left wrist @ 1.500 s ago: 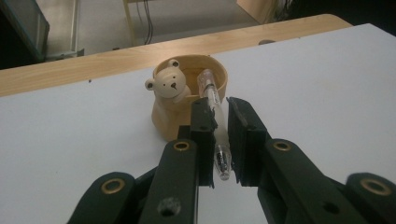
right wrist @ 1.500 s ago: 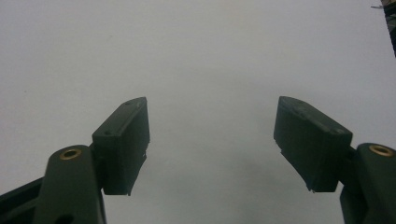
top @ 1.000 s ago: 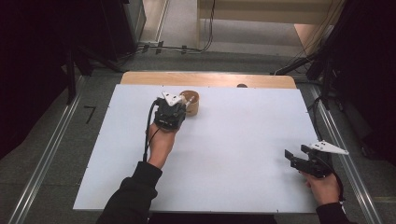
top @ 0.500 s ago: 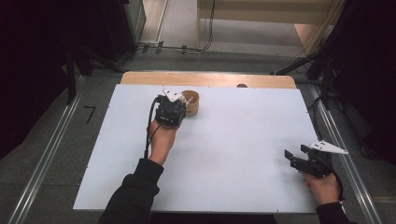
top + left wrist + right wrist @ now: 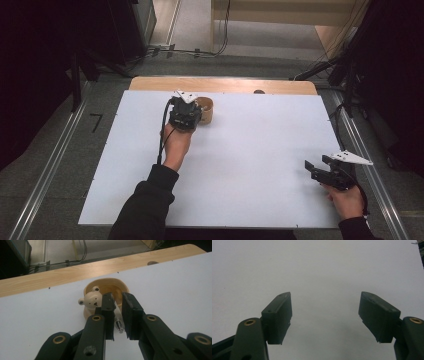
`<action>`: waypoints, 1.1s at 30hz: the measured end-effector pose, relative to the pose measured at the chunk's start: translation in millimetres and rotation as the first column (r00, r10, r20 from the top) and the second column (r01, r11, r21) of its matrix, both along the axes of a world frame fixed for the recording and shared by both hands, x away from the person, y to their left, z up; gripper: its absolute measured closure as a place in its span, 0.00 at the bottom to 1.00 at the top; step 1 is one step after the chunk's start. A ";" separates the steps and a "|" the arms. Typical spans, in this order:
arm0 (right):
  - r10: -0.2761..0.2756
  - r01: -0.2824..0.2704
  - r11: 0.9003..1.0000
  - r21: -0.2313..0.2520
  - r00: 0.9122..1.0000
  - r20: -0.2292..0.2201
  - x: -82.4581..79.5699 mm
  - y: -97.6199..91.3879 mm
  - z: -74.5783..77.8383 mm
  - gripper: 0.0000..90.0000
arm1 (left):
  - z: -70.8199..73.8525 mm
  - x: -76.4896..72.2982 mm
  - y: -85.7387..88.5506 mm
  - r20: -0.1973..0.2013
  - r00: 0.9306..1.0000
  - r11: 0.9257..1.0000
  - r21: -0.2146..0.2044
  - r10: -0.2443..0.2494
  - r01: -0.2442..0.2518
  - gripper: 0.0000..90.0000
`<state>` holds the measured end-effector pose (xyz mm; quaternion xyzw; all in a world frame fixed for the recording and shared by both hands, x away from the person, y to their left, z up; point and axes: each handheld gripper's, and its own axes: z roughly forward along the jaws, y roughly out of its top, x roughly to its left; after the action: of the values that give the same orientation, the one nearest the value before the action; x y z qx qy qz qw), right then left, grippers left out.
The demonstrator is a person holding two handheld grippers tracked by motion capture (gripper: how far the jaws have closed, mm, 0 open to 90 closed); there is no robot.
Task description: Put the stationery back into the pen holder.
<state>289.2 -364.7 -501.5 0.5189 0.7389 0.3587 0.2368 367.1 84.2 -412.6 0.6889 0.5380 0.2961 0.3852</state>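
Holding a small clear bulb-like piece (image 5: 119,324) clenched between its jaws just over the bear cup (image 5: 105,298) at the bench's (image 5: 250,150) far edge, the left gripper (image 5: 117,315) should lower straight and release gently, while the right gripper (image 5: 325,315) rests spread wide.

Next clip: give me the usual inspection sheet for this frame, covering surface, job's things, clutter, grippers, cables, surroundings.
Surface: white sheet on a wooden table.
Job's things: cream bear-faced cup near the far edge; a small clear item is pinched between the left jaws.
Clutter: nothing seen.
Grippers: left hand-held gripper shut on the clear item, at the cup; right hand-held gripper open over bare sheet.
Cables: black cable trails from the left gripper.
Surroundings: dark floor, floor cables beyond the table.
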 end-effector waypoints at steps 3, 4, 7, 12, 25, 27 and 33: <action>-0.001 0.001 1.000 -0.001 1.000 0.000 0.0 -0.3 0.0 0.28 | -0.1 3.2 -0.9 0.002 1.000 1.000 -0.010 0.005 -0.005 0.90; -0.001 0.001 1.000 0.000 1.000 0.000 0.0 -0.5 -0.1 0.28 | 0.0 4.0 -0.2 -0.002 1.000 1.000 -0.005 0.002 -0.002 0.90; -0.004 0.004 1.000 0.002 1.000 -0.001 -0.3 -0.6 0.3 0.28 | -0.9 5.7 0.4 -0.004 1.000 1.000 -0.012 0.006 -0.006 0.88; -0.004 0.004 1.000 0.001 1.000 0.000 -0.3 -0.6 0.3 0.28 | -0.9 5.1 0.9 0.002 1.000 1.000 -0.018 0.001 -0.001 0.82; -0.001 0.001 1.000 0.000 1.000 0.008 -1.1 -0.5 1.0 0.28 | -8.4 4.8 7.2 -0.001 0.997 0.997 -0.037 0.073 -0.073 0.43; -0.001 0.001 1.000 0.001 1.000 0.007 -1.0 -0.6 0.8 0.28 | -9.9 4.6 10.3 -0.011 0.997 0.996 -0.047 0.081 -0.082 0.39; 0.002 -0.002 1.000 -0.002 1.000 0.007 -0.5 0.6 0.7 0.28 | -9.3 0.7 18.0 -0.014 0.996 0.994 -0.073 0.086 -0.087 0.31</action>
<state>288.7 -364.1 -500.8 0.5167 0.7391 0.3597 0.2396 367.9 102.3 -421.9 0.6519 0.5798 0.2890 0.3942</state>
